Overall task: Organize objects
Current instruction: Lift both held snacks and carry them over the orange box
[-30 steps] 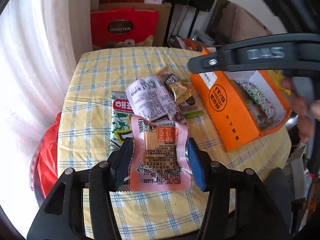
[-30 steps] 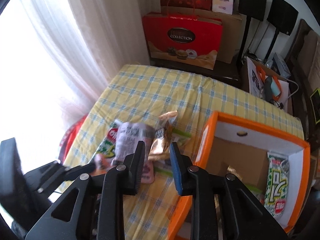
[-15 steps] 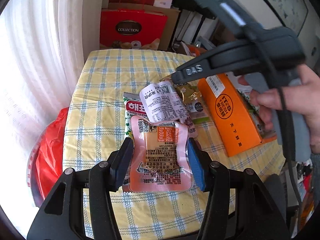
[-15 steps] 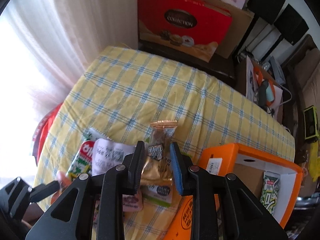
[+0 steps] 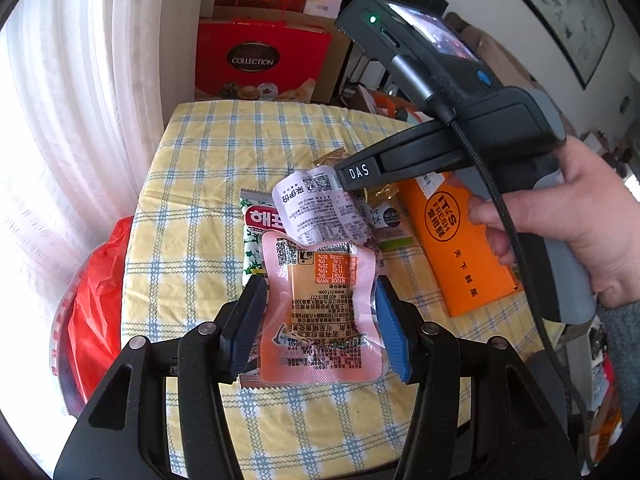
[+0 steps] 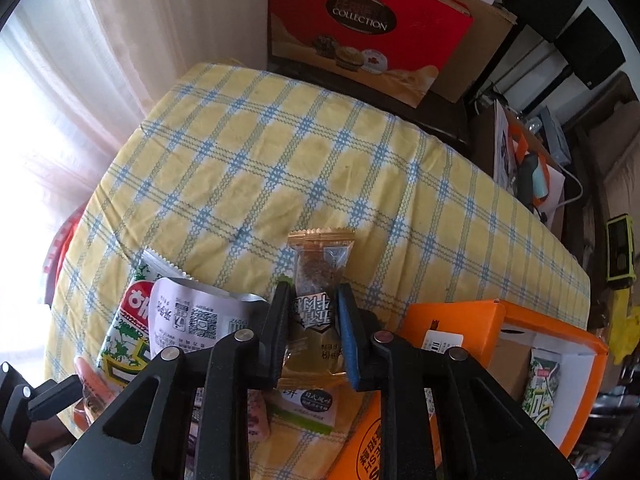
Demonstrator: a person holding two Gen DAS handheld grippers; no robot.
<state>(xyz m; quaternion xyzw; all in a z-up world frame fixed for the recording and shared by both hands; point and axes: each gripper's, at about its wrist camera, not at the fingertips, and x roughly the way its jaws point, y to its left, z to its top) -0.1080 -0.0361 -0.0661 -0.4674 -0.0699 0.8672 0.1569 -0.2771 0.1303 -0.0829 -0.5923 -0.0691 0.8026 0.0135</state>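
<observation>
Two hand-held grippers work over a table covered by a yellow-and-blue checked tablecloth [image 6: 280, 152]. The left gripper [image 5: 320, 320] has its two fingers closed against the side edges of a pink packet [image 5: 320, 308], which bulges between them; this packet lies at the end of the snack pile farthest from the orange box [image 5: 460, 248]. Under the pink packet, a green-and-white packet with red lettering [image 5: 256, 232] and a white packet with black print [image 5: 316, 208] overlap one another, the white one nearer the orange box.

The right gripper [image 6: 314, 320] has its fingers pressed on the two sides of a gold packet [image 6: 318, 280], whose crimped top edge stands beyond the fingertips. The gold packet sits just beside the orange box [image 6: 452, 320], on its pile-facing side, above a flat packet with a green border [image 6: 308, 404]. In the left wrist view the right gripper is seen from the side, held in the person's right hand [image 5: 580, 232], reaching over the pile from the box side. Inside the open orange box, another green-and-white packet [image 6: 542, 388] leans against a wall. A red gift bag [image 6: 368, 28] stands beyond the far edge of the table from the orange box.
</observation>
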